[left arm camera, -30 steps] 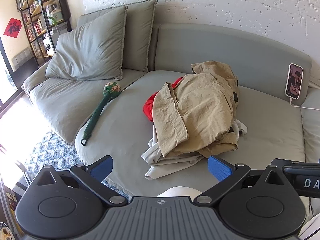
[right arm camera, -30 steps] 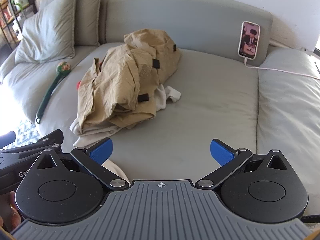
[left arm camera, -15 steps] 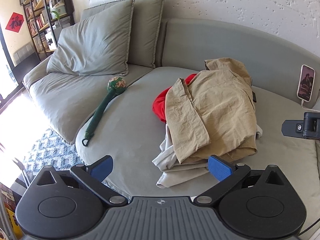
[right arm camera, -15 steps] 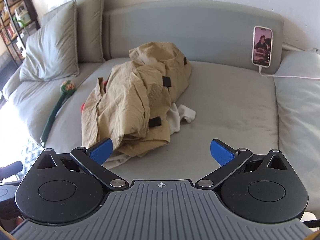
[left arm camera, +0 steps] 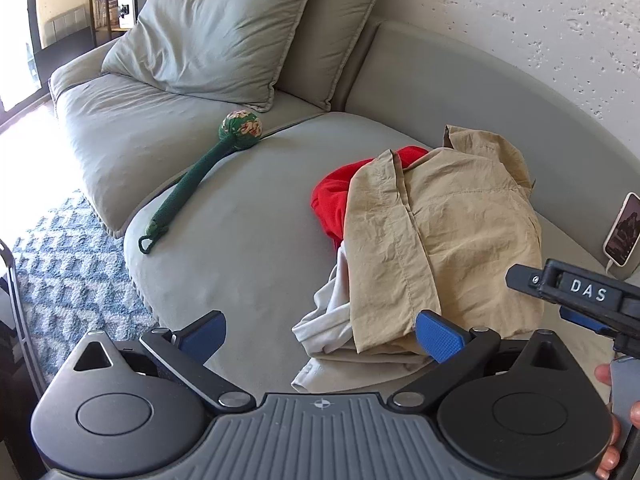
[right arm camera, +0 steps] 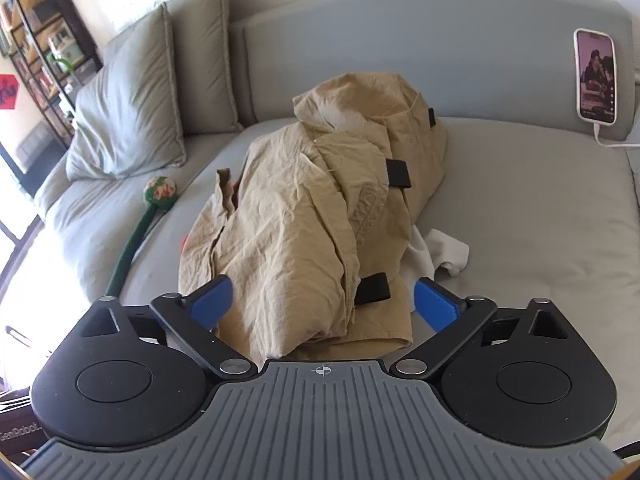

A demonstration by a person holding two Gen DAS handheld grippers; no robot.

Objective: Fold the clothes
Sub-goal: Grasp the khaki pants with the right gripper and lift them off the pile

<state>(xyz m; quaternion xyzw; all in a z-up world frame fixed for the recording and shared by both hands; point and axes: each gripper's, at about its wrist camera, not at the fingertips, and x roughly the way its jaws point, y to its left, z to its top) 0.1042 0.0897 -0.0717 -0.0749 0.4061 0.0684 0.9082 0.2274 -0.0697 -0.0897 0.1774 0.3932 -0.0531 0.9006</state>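
A crumpled khaki garment (left arm camera: 436, 232) with black tabs lies on top of a pile on the grey sofa (left arm camera: 248, 216). A red garment (left arm camera: 332, 204) and a pale one (left arm camera: 328, 320) stick out from under it. My left gripper (left arm camera: 320, 332) is open, close over the pile's near left corner, with nothing pressed between its pads. In the right wrist view my right gripper (right arm camera: 323, 300) hangs over the near end of the khaki garment (right arm camera: 320, 208). Its jaws are closing, the cloth lies between them, and the pads stand clear of it. Its finger also shows at the right edge (left arm camera: 576, 292).
A green fabric mallet (left arm camera: 188, 184) lies left of the pile. Two grey cushions (left arm camera: 208, 40) lean at the back left. A lit phone (right arm camera: 595, 76) with a cable rests on the backrest. A patterned rug (left arm camera: 68, 264) covers the floor; shelves (right arm camera: 36, 40) stand far left.
Both grippers have come down and closer to the pile. The right gripper's jaws have narrowed a little and now straddle the khaki garment's near end. The clothes have not moved.
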